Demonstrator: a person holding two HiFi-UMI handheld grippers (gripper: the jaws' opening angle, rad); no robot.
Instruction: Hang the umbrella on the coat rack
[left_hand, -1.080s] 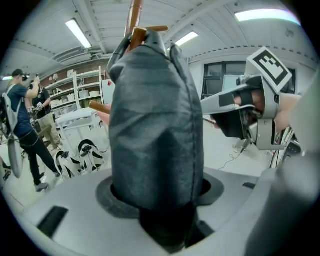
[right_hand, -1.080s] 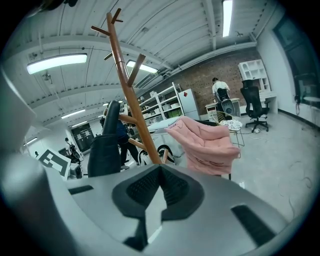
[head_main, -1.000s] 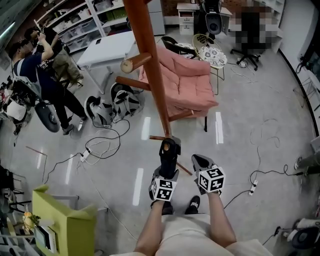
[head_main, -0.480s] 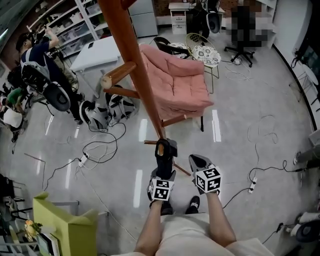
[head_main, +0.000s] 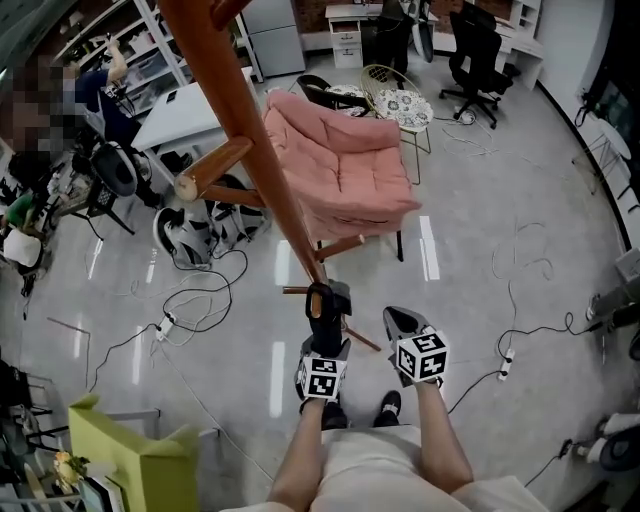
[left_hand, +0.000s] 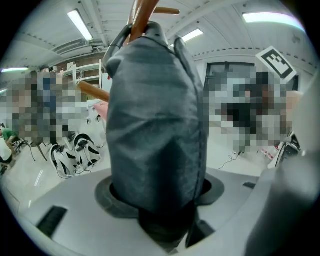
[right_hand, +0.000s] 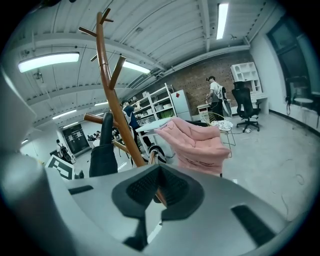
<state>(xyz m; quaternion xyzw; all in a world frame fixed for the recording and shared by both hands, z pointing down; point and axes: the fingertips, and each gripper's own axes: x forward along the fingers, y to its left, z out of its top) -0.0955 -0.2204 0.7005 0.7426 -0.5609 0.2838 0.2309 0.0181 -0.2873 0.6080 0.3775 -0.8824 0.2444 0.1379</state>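
Presently the umbrella (left_hand: 155, 125), folded into a dark fabric bundle, stands upright in my left gripper (head_main: 326, 338), whose jaws are clamped wide around its lower end. It is low down, just beside the foot of the coat rack (head_main: 262, 170) pole, above the floor. To do this well, I judge I must raise it along the pole toward the stub peg (head_main: 215, 170) jutting left. I'd keep the squeeze firm so the slick fabric doesn't slide. I can't make out a strap or hooked handle, so I'd find that first. My right gripper (right_hand: 160, 172), tips pressed together on nothing, hangs just beside the left and could steady the pole.
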